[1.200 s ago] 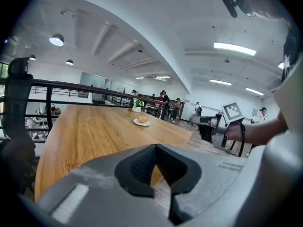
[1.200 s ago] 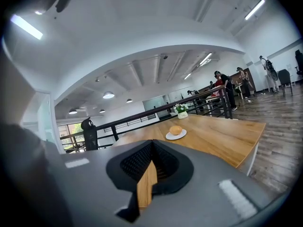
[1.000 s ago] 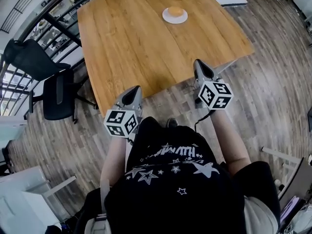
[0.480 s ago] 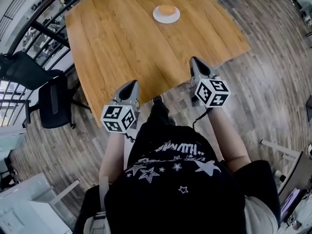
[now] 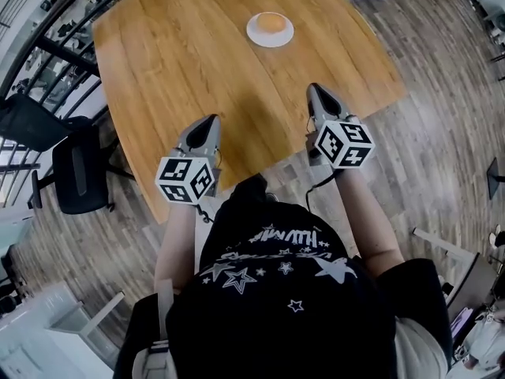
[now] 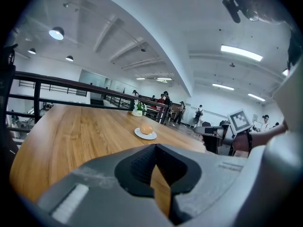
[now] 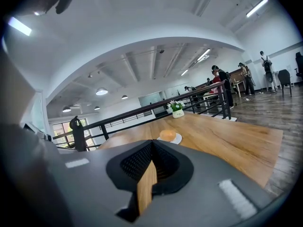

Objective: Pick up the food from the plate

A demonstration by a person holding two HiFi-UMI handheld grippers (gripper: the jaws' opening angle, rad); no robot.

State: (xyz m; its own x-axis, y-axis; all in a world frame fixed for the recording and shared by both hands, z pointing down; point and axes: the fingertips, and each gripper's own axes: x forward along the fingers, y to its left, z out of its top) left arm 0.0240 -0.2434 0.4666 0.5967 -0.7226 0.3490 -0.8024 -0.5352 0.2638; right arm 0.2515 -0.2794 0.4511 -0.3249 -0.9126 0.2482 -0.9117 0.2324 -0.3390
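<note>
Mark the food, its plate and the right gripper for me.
food [image 5: 271, 22], head view, its orange top.
plate [image 5: 270, 43], head view, bare near rim.
right gripper [image 5: 315, 91], head view, between its fingertips.

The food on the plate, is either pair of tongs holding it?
No, the food lies on the plate far across the table, while the left tongs and right tongs are shut and empty.

Bright, even light from ceiling lamps; sharp focus, fisheye-bent edges.
</note>
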